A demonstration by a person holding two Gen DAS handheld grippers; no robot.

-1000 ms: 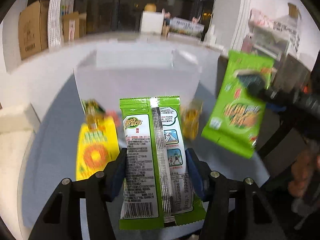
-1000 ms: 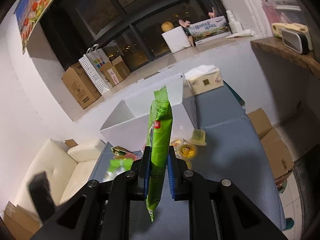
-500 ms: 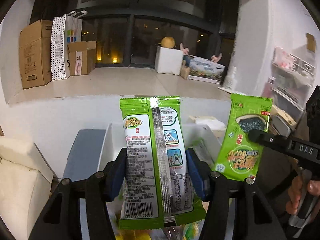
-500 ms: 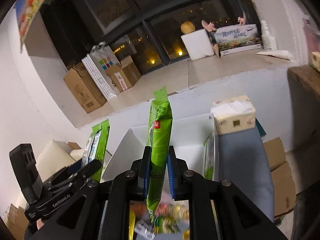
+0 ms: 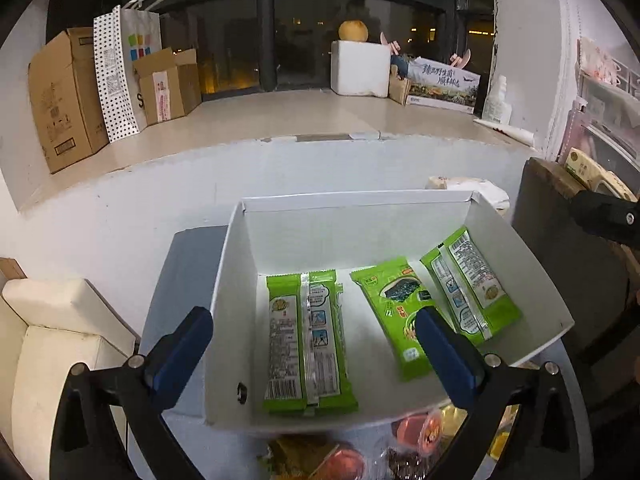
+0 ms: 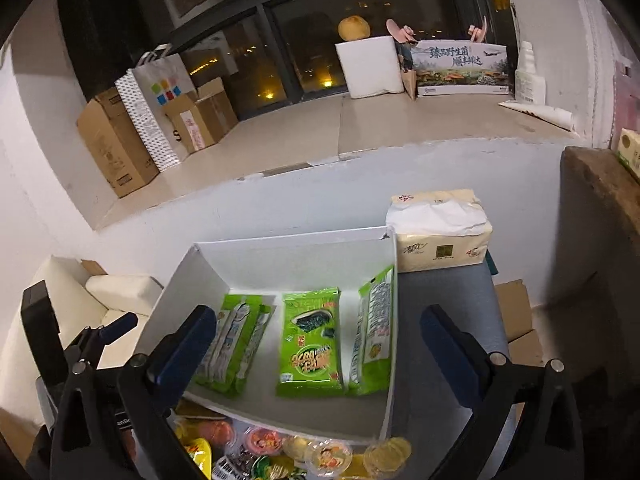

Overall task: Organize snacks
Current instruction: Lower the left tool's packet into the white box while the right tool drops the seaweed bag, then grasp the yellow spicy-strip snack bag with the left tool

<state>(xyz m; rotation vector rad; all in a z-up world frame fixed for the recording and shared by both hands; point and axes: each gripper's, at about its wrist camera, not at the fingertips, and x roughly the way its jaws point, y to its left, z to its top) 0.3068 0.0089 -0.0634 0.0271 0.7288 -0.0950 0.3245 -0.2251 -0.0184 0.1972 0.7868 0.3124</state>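
Opening tongs [image 5: 312, 336] — packets [image 5: 308, 340] boxed.

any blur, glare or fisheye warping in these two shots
Left wrist view: strong fisheye bend on the ledge, black corners, the white box brightly lit, loose snacks at the bottom edge soft. Right wrist view: same warp, dark window with small light spots, green packets sharp.

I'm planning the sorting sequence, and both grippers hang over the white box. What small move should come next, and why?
Probably pull both back toward the loose snacks in front of the box. The left gripper and right gripper are opening with nothing between them, and green packets already lie inside.
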